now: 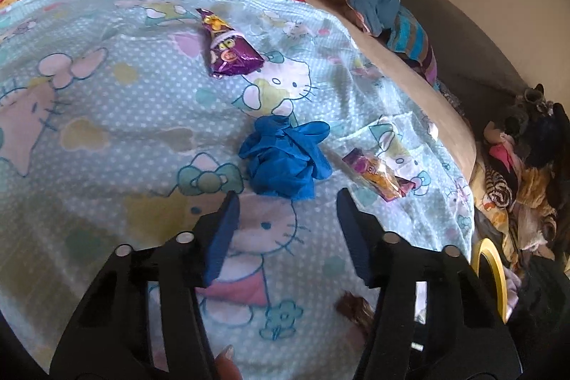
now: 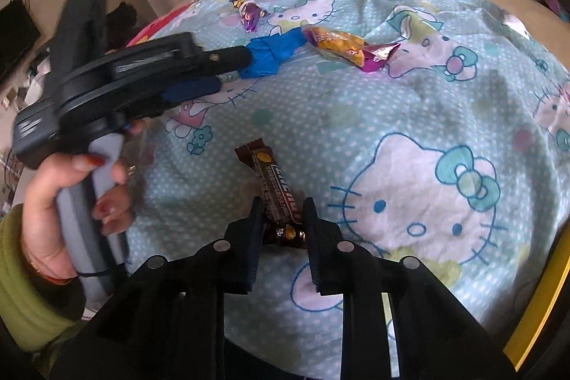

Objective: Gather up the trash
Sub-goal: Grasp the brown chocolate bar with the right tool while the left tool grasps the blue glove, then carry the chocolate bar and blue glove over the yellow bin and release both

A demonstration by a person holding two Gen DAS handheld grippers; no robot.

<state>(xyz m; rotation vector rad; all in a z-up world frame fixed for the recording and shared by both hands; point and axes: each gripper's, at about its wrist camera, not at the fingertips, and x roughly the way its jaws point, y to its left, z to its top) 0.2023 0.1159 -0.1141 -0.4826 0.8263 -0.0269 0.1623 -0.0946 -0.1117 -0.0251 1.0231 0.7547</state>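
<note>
The brown chocolate bar wrapper (image 2: 276,193) lies at the frame's lower middle, its long axis running up and away from the right gripper (image 2: 283,207), whose fingers pinch its near end. The left gripper (image 1: 286,196), half spread, sits just short of the crumpled blue glove (image 1: 285,159).

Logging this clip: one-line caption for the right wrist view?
Right gripper straddles a brown chocolate-bar wrapper on cartoon-cat bedsheet; left gripper reaches crumpled blue glove.

3 wrappers (image 2: 276,187), 1 blue glove (image 1: 285,161), 2 grippers (image 2: 283,212)
</note>
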